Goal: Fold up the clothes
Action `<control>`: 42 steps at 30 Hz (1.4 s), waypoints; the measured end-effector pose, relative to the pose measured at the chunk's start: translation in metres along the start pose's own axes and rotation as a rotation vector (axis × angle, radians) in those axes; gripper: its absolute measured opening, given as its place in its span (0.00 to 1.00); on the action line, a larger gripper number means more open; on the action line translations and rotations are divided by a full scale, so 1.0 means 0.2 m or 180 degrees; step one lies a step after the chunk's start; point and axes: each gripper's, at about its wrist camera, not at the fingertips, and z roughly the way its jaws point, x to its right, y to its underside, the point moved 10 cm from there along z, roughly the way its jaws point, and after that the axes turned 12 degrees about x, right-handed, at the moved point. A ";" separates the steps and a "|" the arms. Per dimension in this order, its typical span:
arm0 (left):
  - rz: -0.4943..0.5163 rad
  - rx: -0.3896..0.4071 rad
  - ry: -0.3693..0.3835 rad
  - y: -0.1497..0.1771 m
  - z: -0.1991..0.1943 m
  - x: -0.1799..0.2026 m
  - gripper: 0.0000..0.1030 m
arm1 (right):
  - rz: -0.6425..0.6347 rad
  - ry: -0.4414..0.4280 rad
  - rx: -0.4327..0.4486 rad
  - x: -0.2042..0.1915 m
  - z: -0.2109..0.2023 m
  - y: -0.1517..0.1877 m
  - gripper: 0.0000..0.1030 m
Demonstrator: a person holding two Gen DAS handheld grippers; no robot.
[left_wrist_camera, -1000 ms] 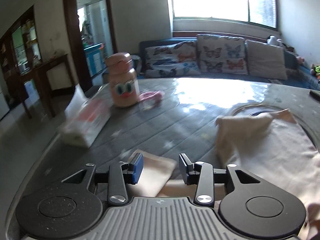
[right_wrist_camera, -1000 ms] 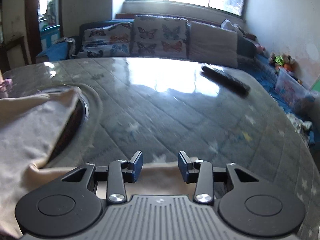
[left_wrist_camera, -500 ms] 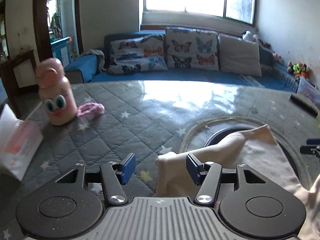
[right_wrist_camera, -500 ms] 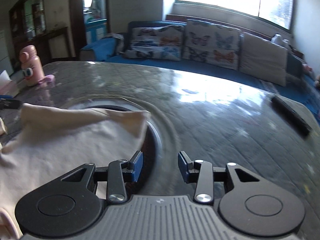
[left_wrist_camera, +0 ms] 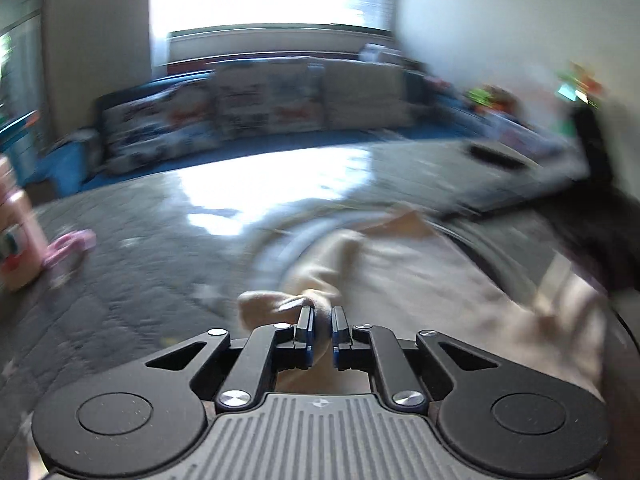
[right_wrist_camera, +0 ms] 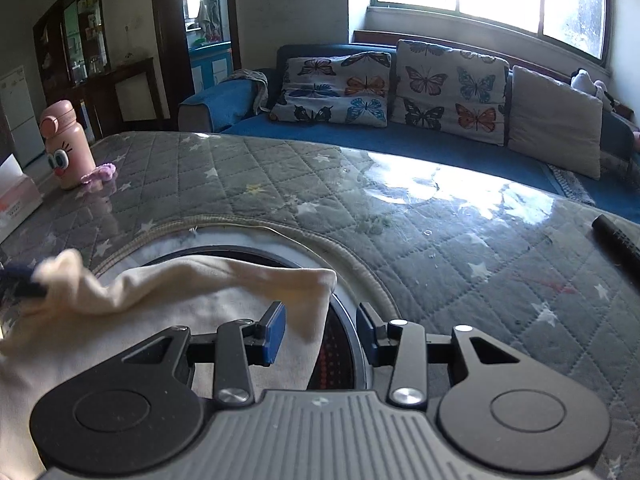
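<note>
A cream garment (left_wrist_camera: 420,280) lies on the quilted grey table (right_wrist_camera: 280,184), partly over a round recess. My left gripper (left_wrist_camera: 321,320) has its jaws closing, and a bunched corner of the garment is pinched between the blue pads. That view is blurred by motion. In the right wrist view the same garment (right_wrist_camera: 180,292) stretches from the left edge to my right gripper (right_wrist_camera: 322,320). The right gripper is open, with the garment's other corner lying just inside its left finger (right_wrist_camera: 274,330), not pressed.
A pink bottle with cartoon eyes (right_wrist_camera: 66,144), a pink hair tie (right_wrist_camera: 100,174) and a tissue box (right_wrist_camera: 16,200) stand at the table's far left. A black remote (right_wrist_camera: 616,240) lies at the right. The dark round recess (right_wrist_camera: 344,344) sits under the garment. A blue sofa (right_wrist_camera: 360,92) is behind.
My left gripper swung right onto the garment's corner and closed on it. My right gripper swung left from bare table to the garment's other corner and stayed open.
</note>
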 end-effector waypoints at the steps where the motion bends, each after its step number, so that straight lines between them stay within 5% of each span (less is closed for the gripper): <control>1: 0.0046 -0.0022 0.0080 0.01 -0.01 0.04 0.13 | 0.0003 0.0003 -0.0004 0.00 0.01 0.00 0.38; 4: 0.0141 -0.0067 0.0253 0.04 -0.05 0.13 0.25 | 0.0026 0.0001 -0.0018 0.02 0.03 0.01 0.38; 6: 0.0094 -0.0026 0.0161 0.02 -0.07 0.11 0.35 | 0.0053 -0.0015 -0.0024 0.02 0.04 0.01 0.38; 12: -0.0163 -0.0070 -0.0358 0.00 -0.06 -0.03 0.46 | 0.0079 -0.0089 -0.0020 0.01 0.08 -0.01 0.38; 17: -0.0405 -0.0262 -0.0453 0.04 0.02 -0.10 0.43 | 0.0108 -0.0108 -0.0036 0.00 0.14 0.00 0.37; 19: -0.0443 -0.0305 -0.0430 0.05 0.05 -0.10 0.21 | 0.0155 -0.0122 -0.0060 0.00 0.16 0.00 0.37; 22: -0.0416 -0.0260 -0.0425 0.02 0.06 -0.12 0.15 | 0.0181 -0.0131 -0.0091 0.00 0.19 0.02 0.27; 26: -0.0147 0.0004 -0.0611 -0.11 0.04 -0.22 0.13 | 0.0197 -0.0138 -0.0080 0.00 0.20 0.01 0.05; 32: 0.0293 0.0305 -0.1063 -0.29 0.06 -0.44 0.13 | 0.0178 -0.0072 0.0166 0.01 0.18 -0.09 0.03; 36: 0.0368 0.0359 -0.1157 -0.31 0.16 -0.54 0.13 | 0.0167 0.0014 0.0322 0.02 0.18 -0.14 0.03; 42: 0.0390 0.0113 -0.1281 -0.19 0.40 -0.62 0.13 | 0.0113 0.0122 0.0226 0.02 0.34 -0.14 0.03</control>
